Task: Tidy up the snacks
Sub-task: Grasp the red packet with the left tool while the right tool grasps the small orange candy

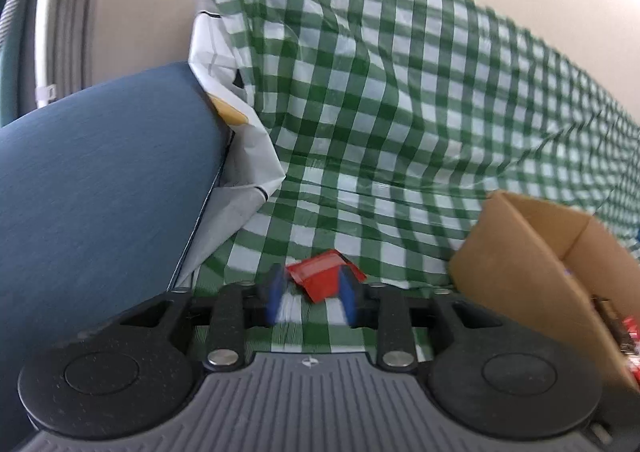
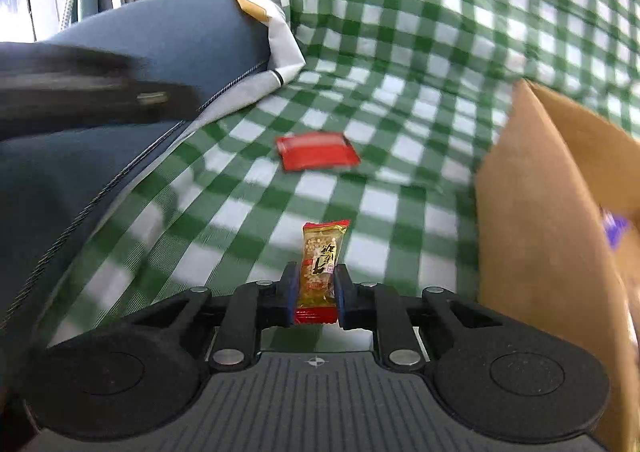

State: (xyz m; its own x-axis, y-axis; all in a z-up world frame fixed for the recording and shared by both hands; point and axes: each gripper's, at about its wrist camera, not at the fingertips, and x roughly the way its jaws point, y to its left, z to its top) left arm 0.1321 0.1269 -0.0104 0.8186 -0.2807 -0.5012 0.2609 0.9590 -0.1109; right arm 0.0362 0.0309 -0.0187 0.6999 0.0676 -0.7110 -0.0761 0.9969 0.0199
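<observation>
**Bright, soft daylight, lots of motion smear**

Both wrist views are evenly lit, no harsh shadows or glare. Fisheye bends the green checked cloth hard toward the edges and the corners go dark. In the right view the cloth smears, a dark streak blurs at left, and the cardboard box is soft. The left view's blue pads are ghosted.

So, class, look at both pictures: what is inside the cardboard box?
The cardboard box shows a purple wrapper from the right wrist, and red wrappers from the left wrist. Its front wall hides everything lower down.
</observation>
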